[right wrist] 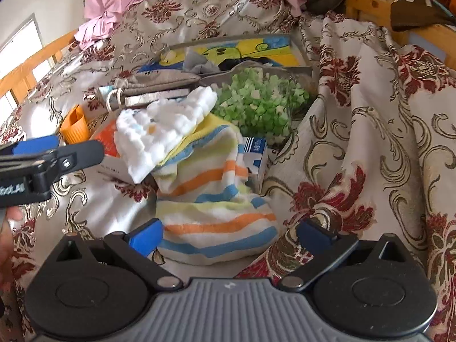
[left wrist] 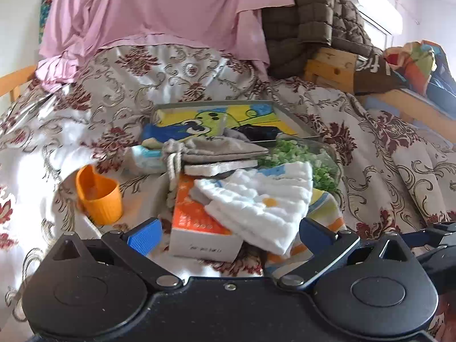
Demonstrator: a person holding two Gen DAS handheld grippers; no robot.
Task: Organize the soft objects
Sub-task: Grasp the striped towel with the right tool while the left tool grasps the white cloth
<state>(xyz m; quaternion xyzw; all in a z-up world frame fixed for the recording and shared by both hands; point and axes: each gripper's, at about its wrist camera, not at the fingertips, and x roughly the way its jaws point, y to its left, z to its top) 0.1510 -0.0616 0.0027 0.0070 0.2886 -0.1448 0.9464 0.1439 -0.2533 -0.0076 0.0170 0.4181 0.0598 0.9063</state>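
Landmark: orange/white box (left wrist: 199,225) on floral bedspread (left wrist: 384,154).
White muslin cloth (left wrist: 262,199) draped over box top, partly on striped towel (right wrist: 211,193) just R of box.
Grey drawstring pouch (left wrist: 216,148) behind box; orange cup (left wrist: 99,193) to L; bag of green bits (right wrist: 256,105) behind-R.
L gripper (left wrist: 229,232): fingers spread, empty, hovering at box front.
R gripper (right wrist: 229,232): fingers spread, empty, at towel's near edge.

White quilted cloth (right wrist: 162,139) crumpled atop rumpled striped towel (right wrist: 213,205), grey drawstring pouch (left wrist: 216,149) behind.

orange cup (left wrist: 99,196) – upright | orange-and-white box (left wrist: 199,225) | tray (left wrist: 296,119) – cartoon picture | blue-and-white carton (right wrist: 256,156)
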